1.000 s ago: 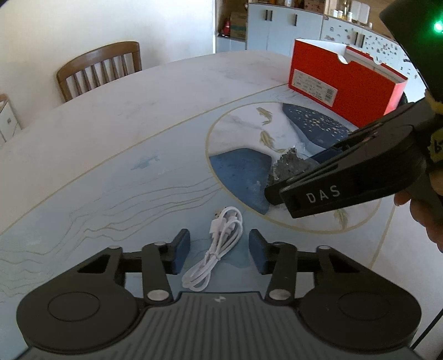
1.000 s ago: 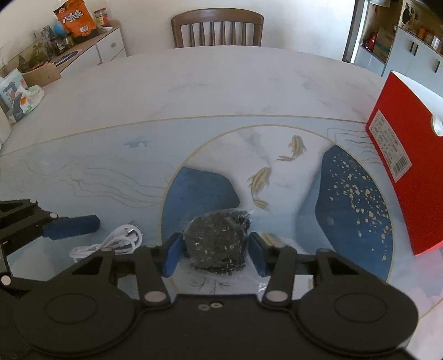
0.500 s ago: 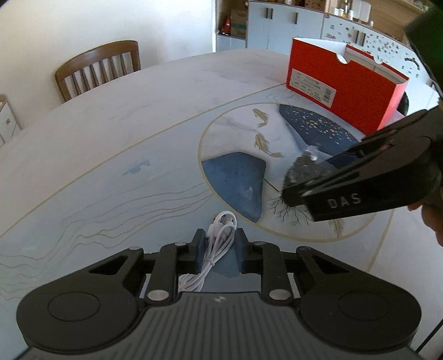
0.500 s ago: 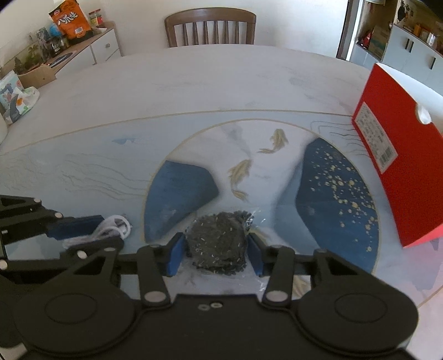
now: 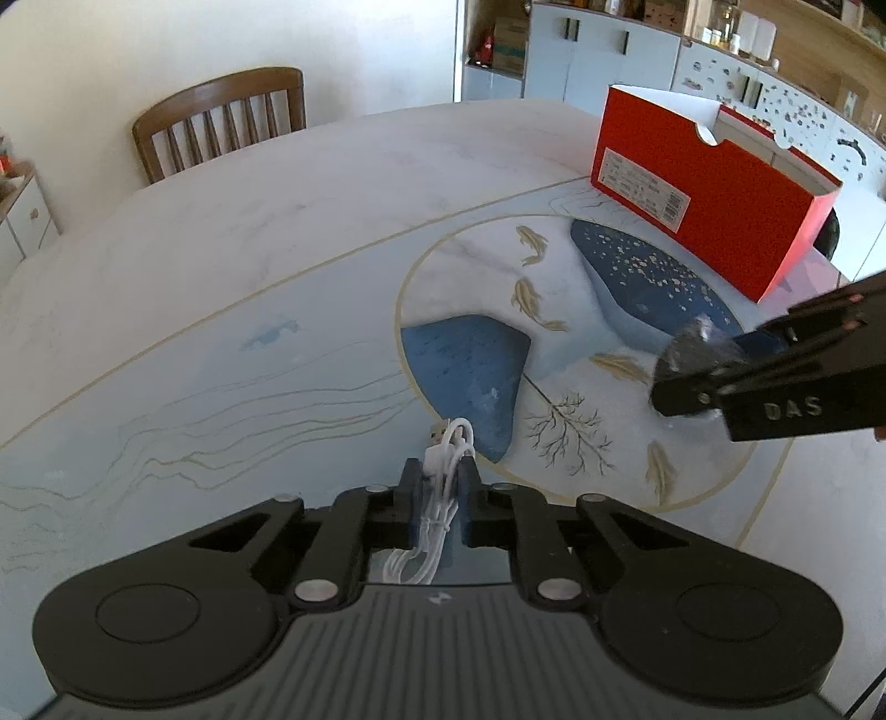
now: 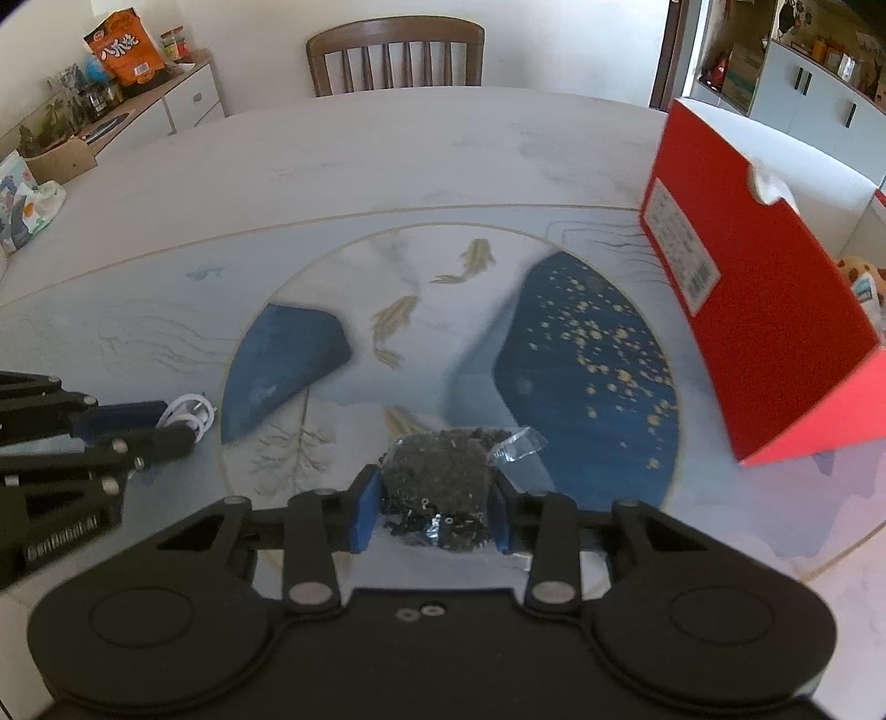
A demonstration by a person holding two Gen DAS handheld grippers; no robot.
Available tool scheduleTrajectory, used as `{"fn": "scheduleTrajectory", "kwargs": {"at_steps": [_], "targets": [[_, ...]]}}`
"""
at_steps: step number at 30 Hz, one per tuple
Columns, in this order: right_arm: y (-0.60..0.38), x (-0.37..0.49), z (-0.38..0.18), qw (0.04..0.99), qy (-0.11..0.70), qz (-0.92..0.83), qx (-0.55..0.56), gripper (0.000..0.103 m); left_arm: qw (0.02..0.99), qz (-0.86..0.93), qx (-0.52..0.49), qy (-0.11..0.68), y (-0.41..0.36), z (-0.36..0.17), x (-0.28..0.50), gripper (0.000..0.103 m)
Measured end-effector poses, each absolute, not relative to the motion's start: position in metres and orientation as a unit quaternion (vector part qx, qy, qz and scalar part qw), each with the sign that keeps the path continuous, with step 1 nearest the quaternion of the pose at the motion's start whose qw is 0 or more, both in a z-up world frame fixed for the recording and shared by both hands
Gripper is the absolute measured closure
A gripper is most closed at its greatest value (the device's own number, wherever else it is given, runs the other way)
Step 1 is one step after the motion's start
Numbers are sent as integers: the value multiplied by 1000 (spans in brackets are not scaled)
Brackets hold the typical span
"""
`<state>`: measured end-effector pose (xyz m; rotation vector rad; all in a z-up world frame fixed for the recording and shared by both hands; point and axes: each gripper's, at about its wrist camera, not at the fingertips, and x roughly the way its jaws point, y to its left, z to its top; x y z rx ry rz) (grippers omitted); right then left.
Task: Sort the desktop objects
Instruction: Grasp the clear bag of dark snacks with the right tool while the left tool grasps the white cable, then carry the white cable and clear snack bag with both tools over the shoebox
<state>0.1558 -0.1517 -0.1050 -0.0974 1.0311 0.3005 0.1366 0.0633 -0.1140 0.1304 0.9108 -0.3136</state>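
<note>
My left gripper (image 5: 440, 501) is shut on a coiled white USB cable (image 5: 443, 482) and holds it just above the painted table; the cable also shows in the right wrist view (image 6: 191, 414). My right gripper (image 6: 434, 507) is shut on a clear bag of small black screws (image 6: 440, 490), lifted over the table's round blue design. In the left wrist view the bag (image 5: 695, 346) shows at the right gripper's tip. An open red shoebox (image 5: 714, 199) stands at the far right, also in the right wrist view (image 6: 758, 310).
A wooden chair (image 6: 396, 55) stands at the table's far side. White cabinets (image 5: 603, 55) line the back wall. A sideboard with snack bags (image 6: 119, 50) is at the far left. The table edge (image 6: 830, 559) runs close on the right.
My left gripper has closed on the white cable and lifted it. My right gripper, holding the screw bag, has risen and moved right toward the red box.
</note>
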Motion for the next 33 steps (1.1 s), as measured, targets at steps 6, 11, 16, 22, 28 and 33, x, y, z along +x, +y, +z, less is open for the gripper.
{"fn": "scheduleTrajectory", "kwargs": {"at_steps": [6, 11, 16, 22, 28, 33], "targets": [[-170, 149, -93, 860, 484, 155, -49, 66, 884, -144, 56, 441, 55, -110, 132, 92], [-189, 143, -83, 860, 482, 163, -48, 66, 884, -146, 53, 441, 40, -104, 127, 97], [-209, 138, -81, 861, 479, 164, -47, 66, 881, -145, 51, 447, 22, -103, 127, 98], [-238, 129, -75, 863, 475, 169, -43, 66, 884, -154, 38, 440, -1, -91, 120, 98], [-269, 124, -64, 868, 465, 170, -45, 66, 885, -173, 33, 431, -34, -77, 117, 98], [-293, 124, -57, 871, 458, 171, -49, 66, 887, -188, 28, 421, -64, -67, 119, 98]]}}
